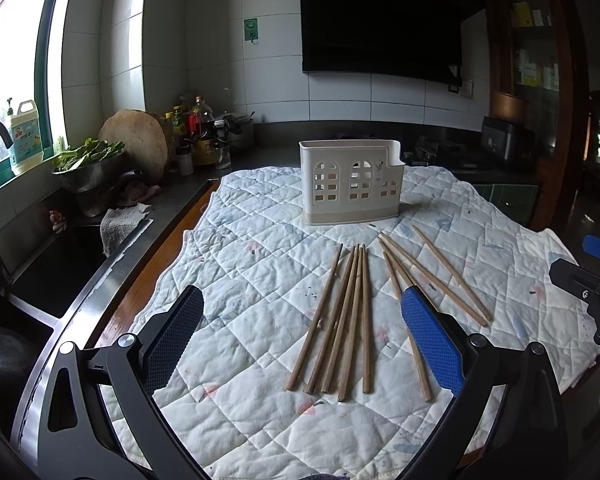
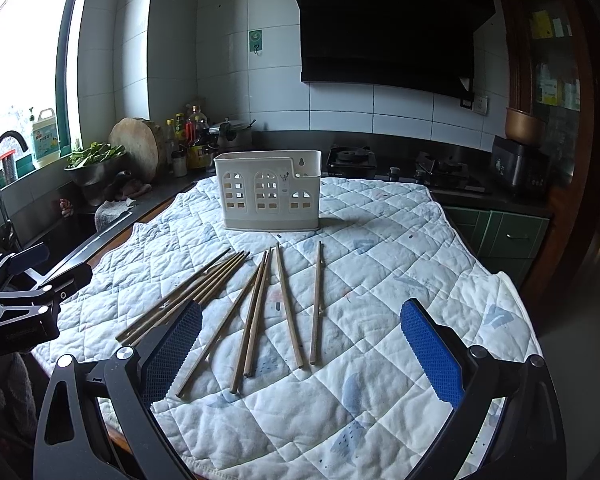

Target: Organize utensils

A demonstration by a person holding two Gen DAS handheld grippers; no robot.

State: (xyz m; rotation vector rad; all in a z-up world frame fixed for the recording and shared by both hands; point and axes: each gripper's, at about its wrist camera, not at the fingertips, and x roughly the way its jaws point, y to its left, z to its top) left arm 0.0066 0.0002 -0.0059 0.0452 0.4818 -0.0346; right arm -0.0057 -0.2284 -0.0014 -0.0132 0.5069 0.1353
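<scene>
Both hand-held grippers [image 1: 302, 320] [image 2: 301, 334] wide apart, empty; chopsticks [image 1: 346, 320] partly behind blue pad [image 1: 432, 344].

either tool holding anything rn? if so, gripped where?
Nothing held. Left tool and right tool are both open and empty; the chopsticks all lie loose on the quilted cloth, in front of the holder.

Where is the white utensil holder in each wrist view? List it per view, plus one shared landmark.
Left wrist view: utensil holder stands upright just right of centre, on the quilted cloth, beyond the chopsticks.
Right wrist view: utensil holder stands left of centre, beyond the chopsticks.
Shared landmark: black range hood above it.
</scene>
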